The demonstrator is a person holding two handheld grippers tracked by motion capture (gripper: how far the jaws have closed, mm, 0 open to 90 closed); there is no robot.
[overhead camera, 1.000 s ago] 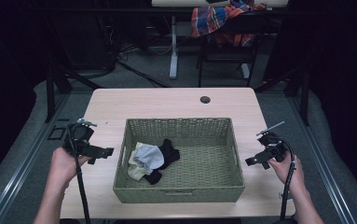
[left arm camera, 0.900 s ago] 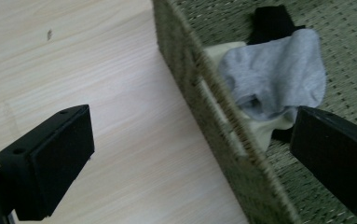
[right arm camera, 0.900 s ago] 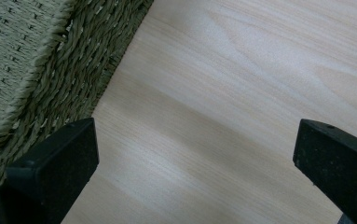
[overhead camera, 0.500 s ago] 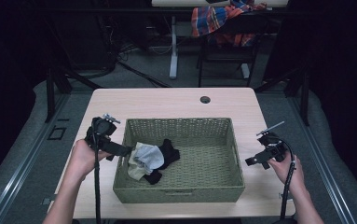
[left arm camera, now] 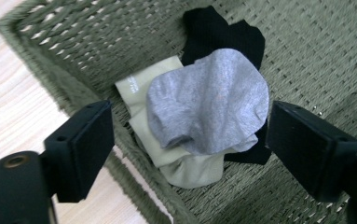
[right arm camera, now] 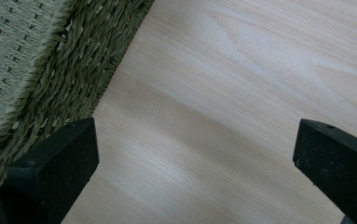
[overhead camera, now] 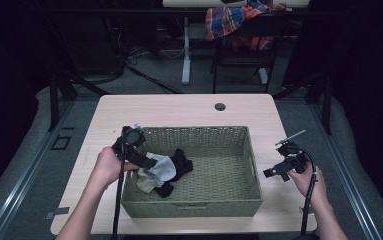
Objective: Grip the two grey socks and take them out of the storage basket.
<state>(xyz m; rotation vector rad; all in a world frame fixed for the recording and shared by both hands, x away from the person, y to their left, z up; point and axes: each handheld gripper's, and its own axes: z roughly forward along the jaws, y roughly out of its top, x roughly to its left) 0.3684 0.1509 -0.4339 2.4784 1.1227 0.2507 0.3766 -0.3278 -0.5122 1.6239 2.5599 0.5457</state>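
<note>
Basket (overhead camera: 239, 200) at the table's (overhead camera: 179, 107) middle, cloths (overhead camera: 161, 170) in its left end.
Left gripper (overhead camera: 146, 161) over the basket's left rim, above the cloths; right gripper (overhead camera: 274, 172) right of the basket, seemingly above bare tabletop.

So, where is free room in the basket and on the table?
The wicker basket is bare right of the socks. The table is bare behind the basket, around the cable hole. Crowded: the basket's left end, where the left gripper hangs over the socks.
</note>
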